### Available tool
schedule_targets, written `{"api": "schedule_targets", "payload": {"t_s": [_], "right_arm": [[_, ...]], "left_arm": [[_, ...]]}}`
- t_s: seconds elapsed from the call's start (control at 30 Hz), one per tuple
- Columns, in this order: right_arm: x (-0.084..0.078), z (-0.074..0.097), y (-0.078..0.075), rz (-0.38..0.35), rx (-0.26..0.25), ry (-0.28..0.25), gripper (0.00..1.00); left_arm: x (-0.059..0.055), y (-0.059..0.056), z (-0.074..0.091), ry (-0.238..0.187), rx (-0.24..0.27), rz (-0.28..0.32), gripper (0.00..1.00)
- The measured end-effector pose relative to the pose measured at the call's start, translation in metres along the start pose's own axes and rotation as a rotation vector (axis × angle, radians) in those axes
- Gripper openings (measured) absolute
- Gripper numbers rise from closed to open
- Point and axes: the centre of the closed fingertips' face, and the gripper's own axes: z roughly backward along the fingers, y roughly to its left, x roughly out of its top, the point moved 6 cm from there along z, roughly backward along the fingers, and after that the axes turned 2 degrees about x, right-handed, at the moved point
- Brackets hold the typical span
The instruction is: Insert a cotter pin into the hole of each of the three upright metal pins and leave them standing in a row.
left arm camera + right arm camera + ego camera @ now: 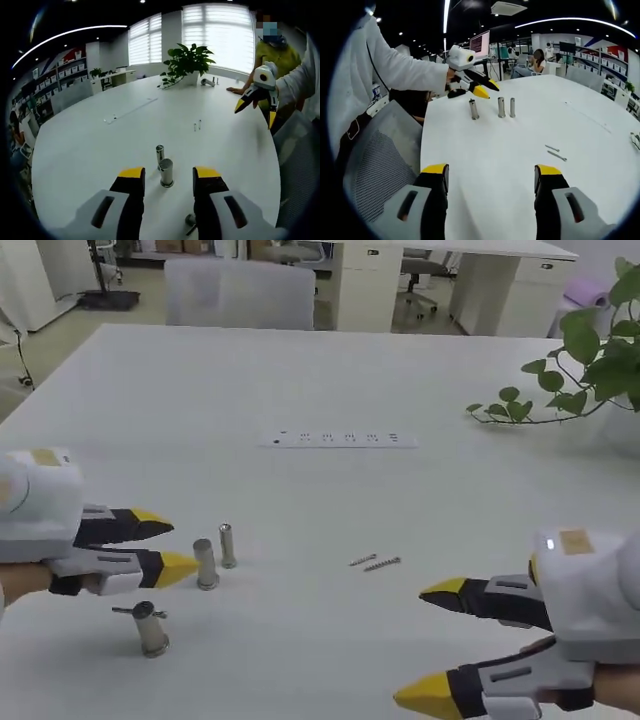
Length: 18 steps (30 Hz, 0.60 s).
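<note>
Three upright metal pins (206,564) stood in a crooked row toward the near left corner of the white worktop (300,370). The nearest pin (153,632) carried one cotter pin (130,610) through its top, sticking out sideways. The middle pin (206,566) and the far pin (227,545) stood just beside each other, a little apart from the nearest one. Two loose cotter pins (374,562) lay flat and side by side, nearer the middle of the near edge and well apart from the three pins. The left claw (178,546) was released, its two jaws parted around nothing, with its tips just beside the middle pin. In the left gripper view that pin and the far one showed between the jaws. The right claw (415,644) hung over the near edge toward the right corner, also released and empty. One white power strip (340,439) lay at the worktop's middle, and one leafy plant (590,360) stood by the right edge.
</note>
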Motion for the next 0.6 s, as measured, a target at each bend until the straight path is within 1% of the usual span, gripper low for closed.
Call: {"api": "schedule_targets", "payload": {"t_s": [0.1, 0.17, 0.27, 0.33, 0.4, 0.47, 0.53, 0.6], "right_arm": [[-0.001, 0.000, -0.001, -0.004, -0.002, 0.001, 0.72], [-0.001, 0.000, -0.002, -0.006, -0.003, 0.000, 0.72], [-0.001, 0.001, -0.003, -0.009, -0.005, 0.001, 0.72], [-0.002, 0.002, -0.003, -0.011, -0.006, 0.001, 0.72], [-0.003, 0.002, -0.003, -0.016, -0.007, 0.001, 0.72], [-0.003, 0.003, -0.003, -0.018, -0.008, 0.000, 0.72], [-0.004, 0.003, -0.003, -0.020, -0.008, 0.003, 0.72], [-0.005, 0.003, -0.003, -0.022, -0.007, 0.005, 0.72]], "left_arm": [[-0.001, 0.002, -0.008, 0.021, -0.014, -0.009, 0.36], [-0.002, 0.004, -0.014, 0.041, -0.027, -0.018, 0.34], [-0.004, 0.005, -0.020, 0.057, -0.043, -0.025, 0.32], [-0.006, 0.004, -0.025, 0.071, -0.065, -0.025, 0.32], [-0.008, 0.004, -0.028, 0.084, -0.069, -0.041, 0.31], [-0.007, 0.002, -0.031, 0.084, -0.083, -0.042, 0.27], [-0.007, 0.001, -0.034, 0.088, -0.082, -0.055, 0.26], [-0.007, 0.001, -0.037, 0.094, -0.085, -0.051, 0.23]]}}
